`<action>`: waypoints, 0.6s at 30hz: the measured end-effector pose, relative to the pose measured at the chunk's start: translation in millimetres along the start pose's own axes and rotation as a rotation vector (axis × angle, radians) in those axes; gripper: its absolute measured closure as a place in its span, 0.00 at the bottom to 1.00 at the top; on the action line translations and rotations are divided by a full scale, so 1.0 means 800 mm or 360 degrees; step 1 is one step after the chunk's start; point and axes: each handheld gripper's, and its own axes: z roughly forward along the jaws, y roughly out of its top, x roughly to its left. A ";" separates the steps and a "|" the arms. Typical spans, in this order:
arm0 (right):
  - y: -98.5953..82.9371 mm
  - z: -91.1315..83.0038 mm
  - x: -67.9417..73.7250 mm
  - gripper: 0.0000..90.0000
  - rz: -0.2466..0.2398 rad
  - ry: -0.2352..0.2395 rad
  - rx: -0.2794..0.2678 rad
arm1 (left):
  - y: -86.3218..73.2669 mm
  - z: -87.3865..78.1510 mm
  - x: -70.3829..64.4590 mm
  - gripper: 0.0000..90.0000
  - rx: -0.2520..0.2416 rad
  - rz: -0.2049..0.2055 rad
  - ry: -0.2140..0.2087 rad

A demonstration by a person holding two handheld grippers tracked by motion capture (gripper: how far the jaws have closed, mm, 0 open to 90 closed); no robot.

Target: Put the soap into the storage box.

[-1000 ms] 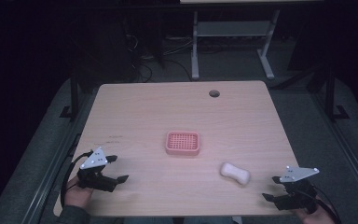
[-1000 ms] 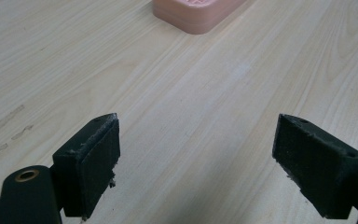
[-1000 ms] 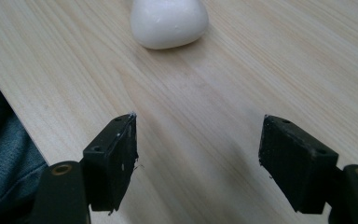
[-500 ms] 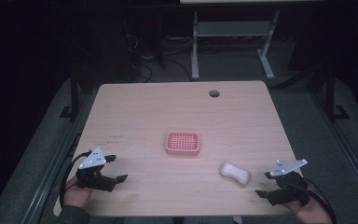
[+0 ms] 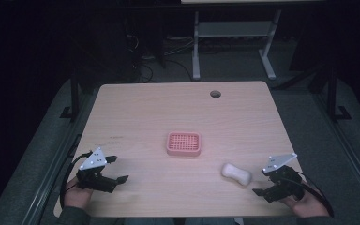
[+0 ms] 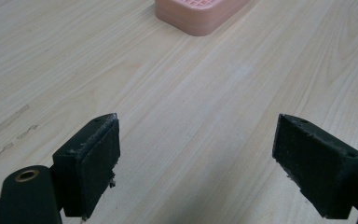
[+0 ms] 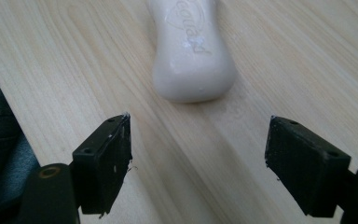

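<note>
A pink soap dish (image 5: pixel 183 143) with a gridded top sits at the middle of the wooden table (image 5: pixel 168 108). A white soap bar (image 5: pixel 236 174) lies flat to the dish's right, nearer the front edge. My right gripper (image 5: pixel 261 182) is open just right of the bar, jaws pointing at it. In the right gripper view the soap bar (image 7: pixel 191 51) lies a short way ahead of the open right gripper (image 7: pixel 198 158), untouched. My left gripper (image 5: pixel 117 169) rests open at the front left. The left gripper (image 6: pixel 196 158) holds nothing, with the pink dish (image 6: pixel 198 14) far ahead.
A round cable hole (image 5: pixel 215 93) sits near the table's far edge. The table's front edge (image 7: pixel 9 93) runs close beside my right gripper. A white desk frame (image 5: pixel 234 33) stands on the dark floor behind the table.
My right gripper has moved left toward the soap bar and turned slightly. The left gripper, the dish and the soap have stayed put.
</note>
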 end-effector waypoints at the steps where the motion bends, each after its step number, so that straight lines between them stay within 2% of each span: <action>1: 0.003 0.000 0.000 0.24 -0.0007 0.0009 0.0011 | 0.000 0.000 0.000 0.16 0.0001 0.0001 0.0002; 18: 0.036 0.013 0.002 0.19 -0.0074 0.0034 0.0079 | 0.000 -0.001 0.001 0.16 0.0007 -0.0002 0.0004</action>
